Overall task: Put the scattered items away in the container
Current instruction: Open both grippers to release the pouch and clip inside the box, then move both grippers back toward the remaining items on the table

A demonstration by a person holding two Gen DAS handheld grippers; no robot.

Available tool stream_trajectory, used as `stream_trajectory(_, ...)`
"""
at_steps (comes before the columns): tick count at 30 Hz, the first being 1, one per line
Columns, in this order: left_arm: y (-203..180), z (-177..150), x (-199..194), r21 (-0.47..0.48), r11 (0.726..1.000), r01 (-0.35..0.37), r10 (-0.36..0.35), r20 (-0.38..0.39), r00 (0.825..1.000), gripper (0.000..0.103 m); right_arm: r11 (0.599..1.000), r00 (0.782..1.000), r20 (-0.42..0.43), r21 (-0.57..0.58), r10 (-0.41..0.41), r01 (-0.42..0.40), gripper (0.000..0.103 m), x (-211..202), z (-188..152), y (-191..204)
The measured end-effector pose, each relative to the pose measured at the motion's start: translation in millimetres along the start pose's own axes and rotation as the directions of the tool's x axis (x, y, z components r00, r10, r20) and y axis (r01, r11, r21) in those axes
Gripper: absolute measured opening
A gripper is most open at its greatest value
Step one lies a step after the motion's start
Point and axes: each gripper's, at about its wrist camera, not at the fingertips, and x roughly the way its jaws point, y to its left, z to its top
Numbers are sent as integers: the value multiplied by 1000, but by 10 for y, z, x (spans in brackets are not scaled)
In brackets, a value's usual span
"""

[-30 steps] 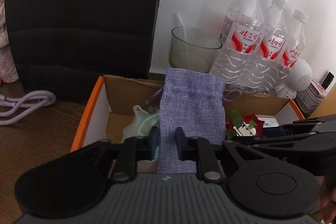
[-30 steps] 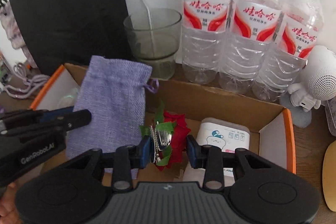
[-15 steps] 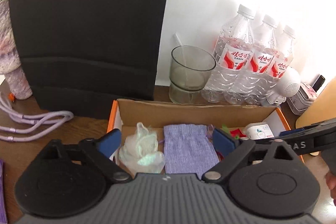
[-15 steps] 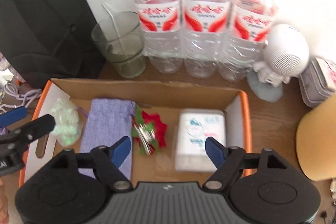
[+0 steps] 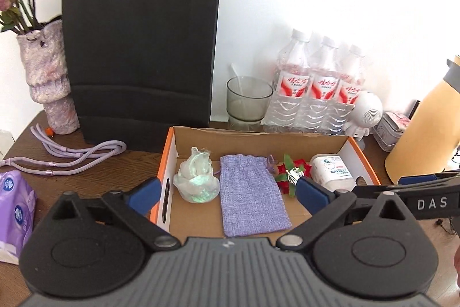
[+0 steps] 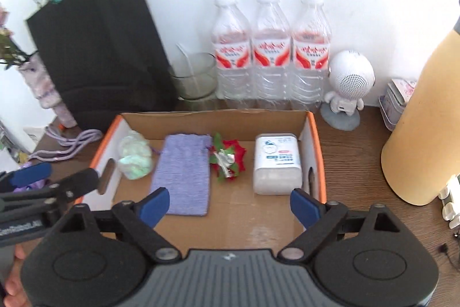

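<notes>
An orange-rimmed cardboard box (image 5: 168, 151) (image 6: 316, 140) holds, left to right, a pale green mesh bundle (image 5: 197, 177), a flat purple pouch (image 5: 253, 203) (image 6: 184, 174), a red flower clip (image 5: 290, 174) (image 6: 228, 156) and a white plastic case (image 5: 332, 170) (image 6: 277, 163). My left gripper (image 5: 228, 192) hovers above the box's near side, its jaws opening wide with nothing gripped. My right gripper (image 6: 230, 206) hangs over the near edge as well, its jaws opening, nothing between the pads. Each gripper shows at the edge of the other's view.
Behind the box stand a black paper bag (image 5: 141, 48), a glass (image 5: 248, 99), three water bottles (image 5: 319, 94) and a white astronaut speaker (image 6: 349, 79). A yellow flask (image 6: 425, 134) is at right. A purple cord (image 5: 72, 154), tissue pack (image 5: 14, 200) and vase (image 5: 49, 76) are at left.
The left gripper let go of the purple pouch and the right one let go of the flower clip. Both opened wide and pulled up and back; the items now lie in the box.
</notes>
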Motion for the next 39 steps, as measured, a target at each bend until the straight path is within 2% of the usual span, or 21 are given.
stream_trajectory(3,-76,-272,-197,51,999,-15,10,109,994,102,996,992,117,-63,-52,60,91,-182,-314,132)
stream_trajectory(6,-77,-517,-415,35,999,-3,-5,228,974,103,992,960,276,-97,-55,85,91,-347,-665,182)
stream_trajectory(8,-52,-656,-529,22,1000,18,-24,284,959,103,993,936,350,-86,-44,79,91,-410,-875,173)
stream_trajectory(11,-70,-751,-636,39,999,28,-38,300,953,103,993,922,386,-87,-39,79,91,-436,-1058,175)
stream_trajectory(15,-111,-886,-806,70,998,2,-24,320,947,103,991,906,417,-79,-69,112,91,-581,-1245,187)
stream_trajectory(18,-46,-1182,-1051,70,998,-3,-19,313,949,103,994,899,433,-56,-63,96,92,-824,-1599,151)
stream_trajectory(20,13,-1491,-1252,81,997,16,-40,300,953,103,997,902,429,-26,-52,70,94,-982,-1943,110)
stream_trajectory(23,91,-1966,-1483,94,995,25,-49,271,961,103,999,923,383,14,-42,40,95,-1119,-2448,100)
stream_trajectory(26,200,-2351,-1586,70,996,57,-70,200,977,103,1000,942,335,5,-19,18,95,-1183,-2850,109)
stream_trajectory(28,256,-2508,-1627,63,995,73,-82,160,984,103,999,952,303,14,-33,30,95,-1210,-3063,102)
stream_trajectory(30,291,-2577,-1665,80,993,86,-97,158,983,103,1000,960,279,16,-23,19,95,-1237,-3174,86)
stream_trajectory(33,298,-2558,-1636,113,988,104,-121,162,979,103,999,956,292,8,-32,31,95,-1282,-3214,56)
stream_trajectory(36,242,-2468,-1488,139,980,140,-160,147,976,103,998,953,298,45,-60,48,95,-1257,-3121,-15)
stream_trajectory(39,155,-2333,-1287,201,965,169,-198,131,971,103,998,955,291,59,-51,36,95,-1195,-3011,-75)
